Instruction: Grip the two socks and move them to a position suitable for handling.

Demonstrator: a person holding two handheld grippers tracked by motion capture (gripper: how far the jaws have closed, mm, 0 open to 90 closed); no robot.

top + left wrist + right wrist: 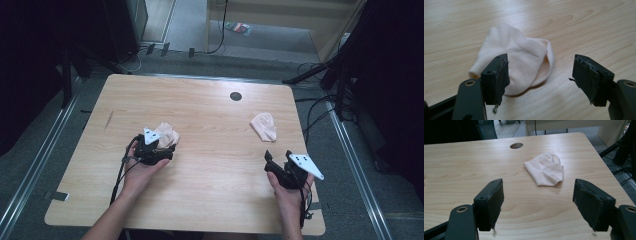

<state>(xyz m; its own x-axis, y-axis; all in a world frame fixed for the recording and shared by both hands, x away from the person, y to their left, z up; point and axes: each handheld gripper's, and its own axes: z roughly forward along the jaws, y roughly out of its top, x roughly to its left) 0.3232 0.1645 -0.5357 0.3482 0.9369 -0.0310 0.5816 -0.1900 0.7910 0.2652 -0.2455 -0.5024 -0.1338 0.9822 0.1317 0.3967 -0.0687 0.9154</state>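
Two pale pink socks lie on a wooden table [210,165]. The left sock [167,133] [521,62] is crumpled just ahead of my left gripper [162,145] [540,75], whose jaws stand open with the sock's near edge between and beyond them, not clamped. The right sock [264,126] [545,170] lies flat toward the table's right side. My right gripper [277,162] [537,202] is open and hovers well short of it, with bare wood between its jaws.
A round cable hole [235,96] [516,145] sits near the table's far edge. Cables [315,112] and dark stands [345,75] crowd the floor to the right. Metal rails [35,165] run along both sides of the table.
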